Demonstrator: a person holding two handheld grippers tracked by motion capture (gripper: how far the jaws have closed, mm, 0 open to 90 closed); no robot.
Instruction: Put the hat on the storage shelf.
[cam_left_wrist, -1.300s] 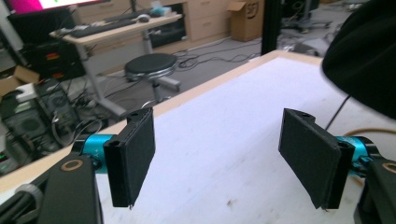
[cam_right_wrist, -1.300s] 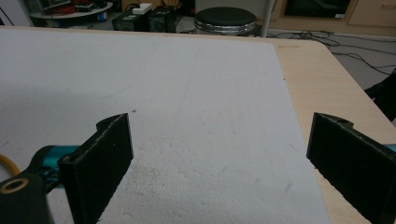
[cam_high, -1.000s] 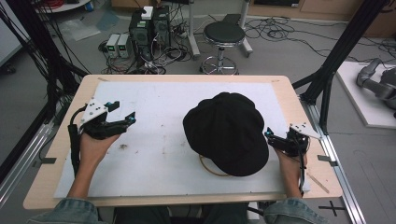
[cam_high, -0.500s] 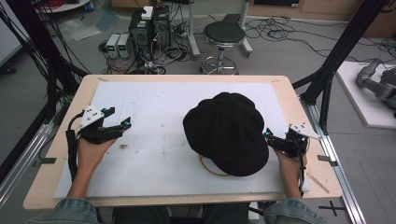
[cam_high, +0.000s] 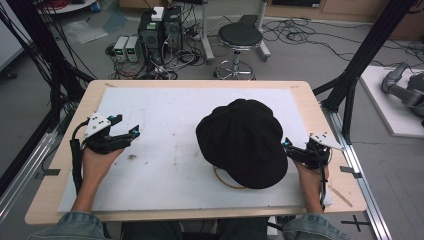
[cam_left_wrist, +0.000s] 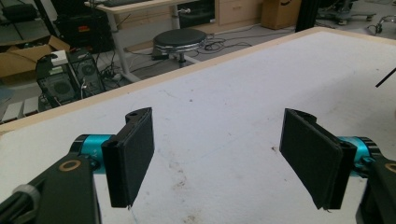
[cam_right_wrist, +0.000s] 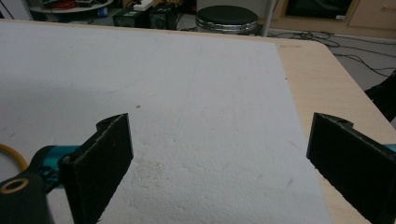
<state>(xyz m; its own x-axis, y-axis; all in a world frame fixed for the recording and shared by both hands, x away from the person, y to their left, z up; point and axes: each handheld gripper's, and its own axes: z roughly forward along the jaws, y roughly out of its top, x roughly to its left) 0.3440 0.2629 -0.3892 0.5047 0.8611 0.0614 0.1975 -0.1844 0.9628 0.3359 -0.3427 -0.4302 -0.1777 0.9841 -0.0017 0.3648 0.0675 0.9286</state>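
- Yellow ring (cam_high: 226, 182), a thin loop, lies flat on the white sheet (cam_high: 165, 125) at lower centre of the high view, mostly hidden under the person's black cap (cam_high: 242, 142); a short arc of it (cam_right_wrist: 11, 156) shows at the far left edge of the right gripper view.
- Left gripper (cam_high: 129, 134) sits at the left of the high view, held in the left hand (cam_high: 97, 162) and resting low over the sheet; its tips point toward the frame's right.
- In the left gripper view its two black pads (cam_left_wrist: 135, 154) stand wide apart, with bare, lightly stained sheet between them and nothing in their hold.
- Right gripper (cam_high: 290, 150) is at the right of the high view, just beside the cap's brim, held in the right hand (cam_high: 310, 175) near the sheet's right edge.
- In the right gripper view its pads (cam_right_wrist: 100, 161) are also spread wide, holding nothing; white sheet and a strip of wooden table (cam_right_wrist: 322, 79) lie between and beyond them.
- A round black stool (cam_high: 240, 37) and computer boxes (cam_high: 160, 30) stand on the floor past the table's far edge, at the top of the high view.
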